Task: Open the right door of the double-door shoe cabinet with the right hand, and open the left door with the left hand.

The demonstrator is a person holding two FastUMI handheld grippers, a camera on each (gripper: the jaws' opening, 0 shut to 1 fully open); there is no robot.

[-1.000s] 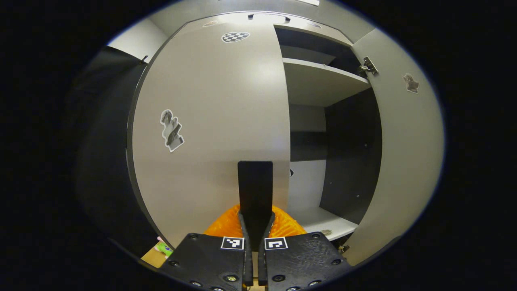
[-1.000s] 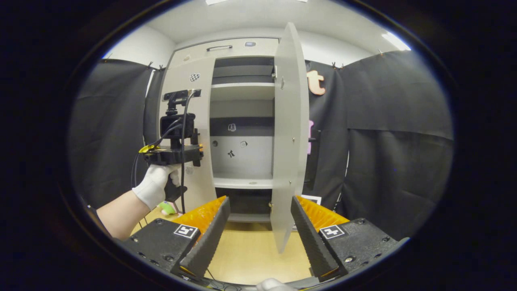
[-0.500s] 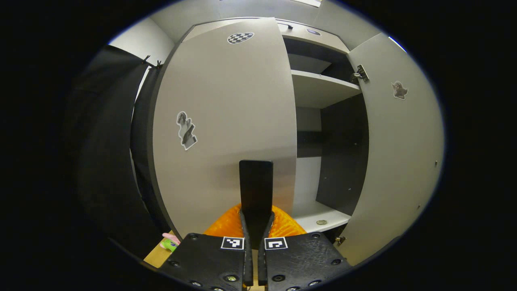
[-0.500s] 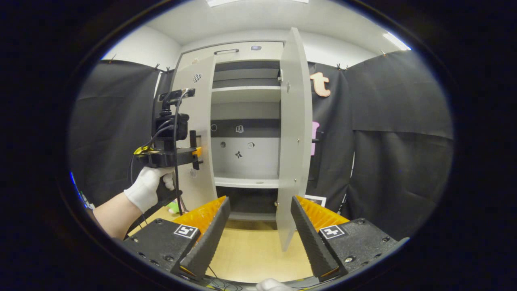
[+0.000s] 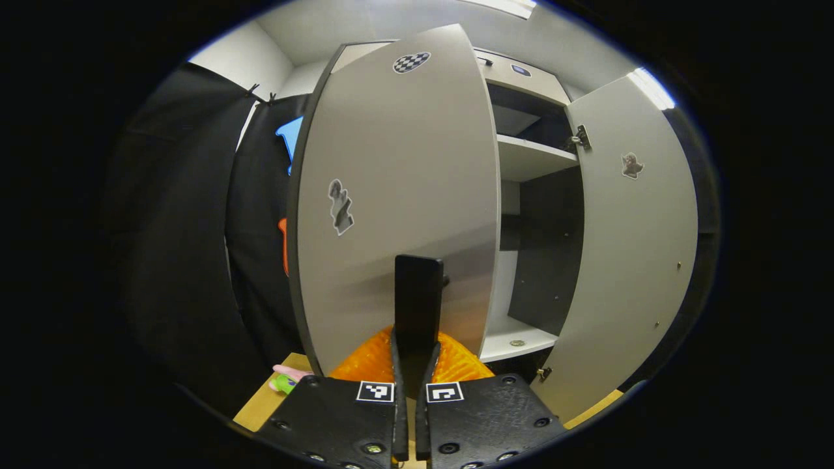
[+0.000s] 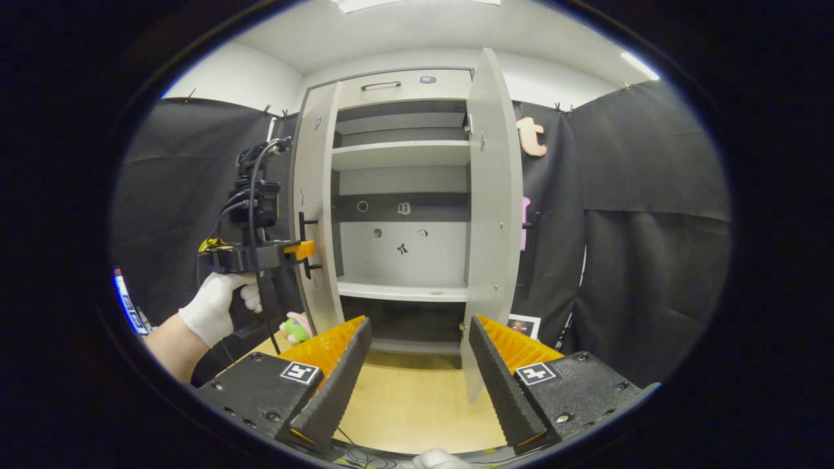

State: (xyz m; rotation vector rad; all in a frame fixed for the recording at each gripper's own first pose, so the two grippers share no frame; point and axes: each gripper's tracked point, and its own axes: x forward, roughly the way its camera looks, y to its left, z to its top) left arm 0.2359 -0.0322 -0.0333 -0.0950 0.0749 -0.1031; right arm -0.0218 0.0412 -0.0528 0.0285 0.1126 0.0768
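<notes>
1. Left tongs (image 5: 417,339): fingers nearly together, clamped on the black handle (image 5: 417,296) of the left door (image 5: 397,195). Right gripper view shows the same tongs (image 6: 306,249) at that handle (image 6: 303,244), w/ a white-gloved hand (image 6: 212,311) gripping the tool from below, cables and a camera unit on top.
2. Right tongs (image 6: 417,365): spread wide, nothing between the fingers, hanging above the bench (image 6: 404,404), well apart from the shoe cabinet (image 6: 401,195).
3. Left door: swung partway out from the cabinet front; in the right gripper view it appears nearly edge-on. Outer face carries a checkered sticker (image 5: 412,62) near the top and a grey figure sticker (image 5: 340,207) mid-height.
4. Right door (image 6: 492,215): fully swung out, inner face toward the cam in the left gripper view (image 5: 635,260), hinge (image 5: 580,138) visible at upper edge, small sticker (image 5: 629,165) near the top.
5. Cabinet interior open to view: pale shelves (image 6: 401,154), dark band across the back w/ small stickers, lower shelf (image 6: 404,290) beneath. Small round object (image 5: 517,342) lies on the lower shelf; can't tell what it is.
6. Drawer front w/ a bar handle (image 6: 381,85) sits above the doors.
7. Small green-pink toy (image 6: 296,327) on the bench just beside the left door's bottom corner.
8. Black cloth walls on both sides of the cabinet; pale wood bench top beneath.
</notes>
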